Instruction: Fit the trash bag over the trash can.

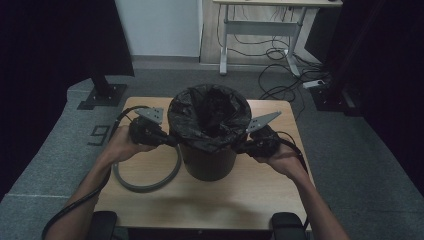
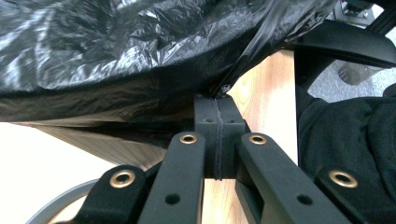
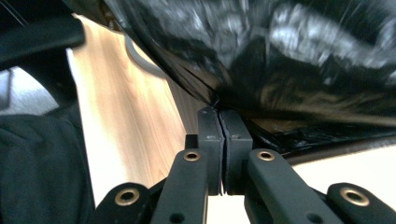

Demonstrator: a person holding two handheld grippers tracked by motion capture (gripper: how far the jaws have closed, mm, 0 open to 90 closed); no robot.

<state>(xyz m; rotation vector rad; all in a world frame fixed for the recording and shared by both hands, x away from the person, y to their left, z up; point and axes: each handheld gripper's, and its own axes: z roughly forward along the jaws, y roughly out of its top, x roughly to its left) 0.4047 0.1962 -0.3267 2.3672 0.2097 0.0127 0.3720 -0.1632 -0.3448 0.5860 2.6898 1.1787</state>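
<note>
Light wooden table (image 1: 150, 197) on grey carpet — dark bin (image 1: 208, 160) lined with black bag stands mid-table, grey ring (image 1: 145, 186) flat beside it.

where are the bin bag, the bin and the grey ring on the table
bin bag (image 1: 210, 117), high view, crinkled plastic folded over the rim
bin (image 1: 207, 162), high view, bare dark side wall below the bag
grey ring (image 1: 145, 186), high view, near curve of the ring lying left of the bin
</note>
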